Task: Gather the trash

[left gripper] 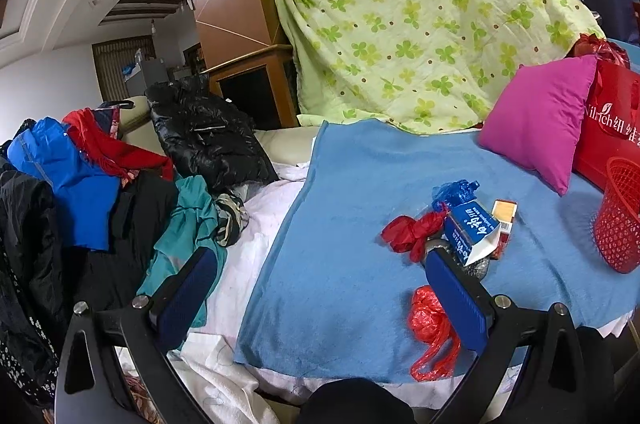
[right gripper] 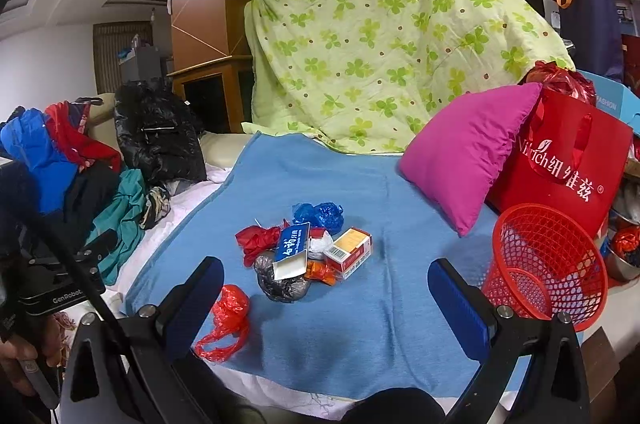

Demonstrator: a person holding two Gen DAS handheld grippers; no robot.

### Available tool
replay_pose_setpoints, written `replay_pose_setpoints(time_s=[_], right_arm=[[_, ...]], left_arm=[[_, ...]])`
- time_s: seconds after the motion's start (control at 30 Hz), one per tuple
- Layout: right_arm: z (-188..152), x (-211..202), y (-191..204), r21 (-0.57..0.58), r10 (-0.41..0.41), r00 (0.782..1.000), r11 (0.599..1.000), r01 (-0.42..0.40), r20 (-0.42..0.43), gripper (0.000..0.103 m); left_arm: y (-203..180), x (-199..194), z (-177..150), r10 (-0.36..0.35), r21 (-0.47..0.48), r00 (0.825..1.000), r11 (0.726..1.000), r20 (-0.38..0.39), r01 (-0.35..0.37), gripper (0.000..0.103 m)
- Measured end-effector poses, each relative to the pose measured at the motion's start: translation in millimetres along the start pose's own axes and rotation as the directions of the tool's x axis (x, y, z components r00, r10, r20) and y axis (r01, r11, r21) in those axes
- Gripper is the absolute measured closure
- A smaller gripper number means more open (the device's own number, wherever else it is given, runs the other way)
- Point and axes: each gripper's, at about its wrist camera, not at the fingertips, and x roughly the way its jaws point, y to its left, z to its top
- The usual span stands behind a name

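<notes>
Left gripper: the left gripper (left gripper: 320,288) hangs over the near left edge of the light blue fleece blanket (left gripper: 344,208), blue-padded fingers spread wide, nothing between them
Right gripper: the right gripper (right gripper: 326,288) is up over the blanket's near edge, fingers wide apart and empty, the trash pile showing right through the gap
Trash pile: bunched near the middle of the blanket, toward its near edge, all touching: a blue and white milk carton (right gripper: 291,250) tilted on top of a grey crumpled plastic bag (right gripper: 282,284), a red and yellow cardboard box (right gripper: 349,251) just beside it on the right
More in the pile: a blue crumpled plastic bag (right gripper: 319,215) on the far side, a red scrunched bag (right gripper: 256,239) on the left, a scrap of orange wrapper (right gripper: 320,272) tucked under the box
Stray piece: a red thin plastic bag (right gripper: 226,320) lies apart from the pile, close to the blanket's near edge, beside the right gripper's left finger
Basket: a red plastic mesh basket (right gripper: 550,264) sits tipped at the blanket's right edge, mouth leaning toward the pile
Behind it: a magenta square cushion (right gripper: 466,148) leans on a red paper gift bag (right gripper: 568,168)
Left side: heaped clothes (left gripper: 84,184) off the blanket's left edge
</notes>
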Motion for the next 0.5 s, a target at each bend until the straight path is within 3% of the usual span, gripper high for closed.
replay_pose_setpoints(time_s=[0.5], right_arm=[[-2.3, 3.6, 4.5, -0.003, -0.001, 1.0, 1.0, 0.001, -0.005, 0.0]], left_arm=[[3.9, 6.7, -5.3, -0.003, -0.008, 1.0, 1.0, -0.013, 0.003, 0.0]])
